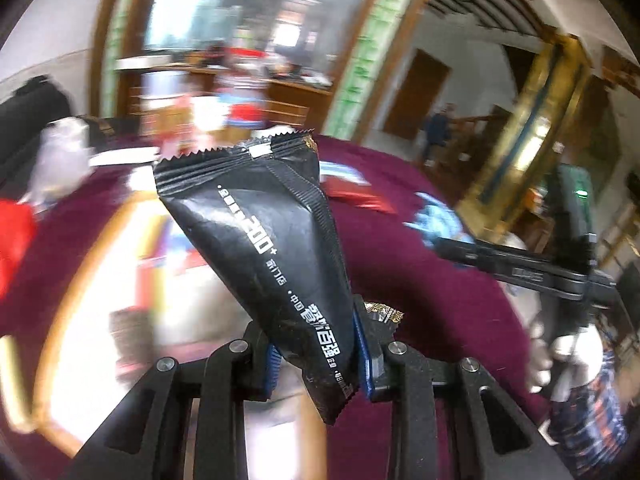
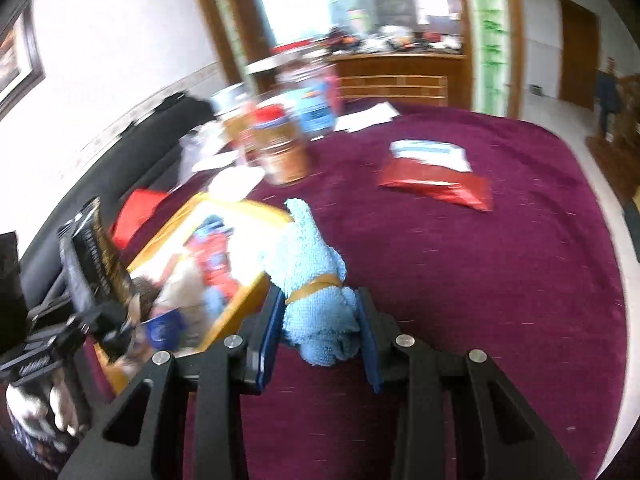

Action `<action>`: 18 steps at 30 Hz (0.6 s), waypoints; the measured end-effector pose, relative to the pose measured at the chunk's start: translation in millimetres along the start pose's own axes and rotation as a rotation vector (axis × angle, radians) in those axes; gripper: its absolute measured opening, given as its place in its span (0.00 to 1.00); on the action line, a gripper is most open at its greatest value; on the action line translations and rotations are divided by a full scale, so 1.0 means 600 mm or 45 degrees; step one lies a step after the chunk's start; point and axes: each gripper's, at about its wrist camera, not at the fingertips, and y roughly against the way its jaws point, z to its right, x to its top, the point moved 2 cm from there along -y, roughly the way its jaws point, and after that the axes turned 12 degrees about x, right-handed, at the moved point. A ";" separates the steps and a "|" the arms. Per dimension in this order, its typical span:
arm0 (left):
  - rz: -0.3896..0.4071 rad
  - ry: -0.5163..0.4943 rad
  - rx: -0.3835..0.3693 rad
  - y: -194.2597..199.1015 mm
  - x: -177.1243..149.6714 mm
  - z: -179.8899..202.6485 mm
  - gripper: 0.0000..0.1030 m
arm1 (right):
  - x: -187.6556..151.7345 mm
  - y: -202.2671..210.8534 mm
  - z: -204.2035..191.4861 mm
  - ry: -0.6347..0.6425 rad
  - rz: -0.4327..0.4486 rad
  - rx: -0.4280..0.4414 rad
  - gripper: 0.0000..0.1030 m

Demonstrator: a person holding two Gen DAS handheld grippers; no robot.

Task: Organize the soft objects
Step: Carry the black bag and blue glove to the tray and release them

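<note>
My left gripper (image 1: 316, 364) is shut on a black snack packet (image 1: 272, 240) with white print, held up over the dark red tablecloth (image 1: 420, 280). My right gripper (image 2: 318, 336) is shut on a light blue rolled towel (image 2: 312, 280) bound with a tan rubber band, lifted above the cloth. A wooden-rimmed tray (image 2: 236, 312) holding several soft items lies left of the towel. The left gripper with its packet (image 2: 96, 252) shows at the left of the right wrist view. The right gripper (image 1: 520, 268) with a bit of blue towel shows at the right of the left wrist view.
A red and white packet (image 2: 436, 176) lies on the cloth at the far right. Jars and bottles (image 2: 280, 140) and white papers (image 2: 368, 116) stand at the table's far side. A red bag (image 2: 136, 212) lies beyond the tray. A person's hand (image 2: 32, 412) holds the left tool.
</note>
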 end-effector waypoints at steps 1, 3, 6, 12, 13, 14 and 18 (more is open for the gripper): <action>-0.012 0.015 0.060 0.003 -0.008 -0.035 0.30 | -0.002 -0.020 -0.023 0.019 -0.025 0.021 0.33; -0.028 0.034 0.145 -0.001 -0.021 -0.079 0.30 | -0.006 -0.053 -0.056 0.044 -0.065 0.045 0.33; -0.065 0.027 0.257 -0.016 -0.042 -0.122 0.31 | -0.017 -0.105 -0.099 0.050 -0.134 0.093 0.33; -0.047 -0.028 0.474 -0.047 -0.062 -0.139 0.44 | -0.037 -0.196 -0.151 0.058 -0.261 0.032 0.34; -0.032 -0.039 0.498 -0.046 -0.063 -0.142 0.55 | -0.038 -0.206 -0.149 0.066 -0.274 0.002 0.35; 0.005 -0.054 0.534 -0.044 -0.064 -0.137 0.64 | -0.040 -0.219 -0.149 0.073 -0.285 -0.031 0.39; 0.124 -0.065 0.610 -0.022 -0.067 -0.145 0.79 | -0.045 -0.227 -0.151 0.047 -0.281 0.006 0.50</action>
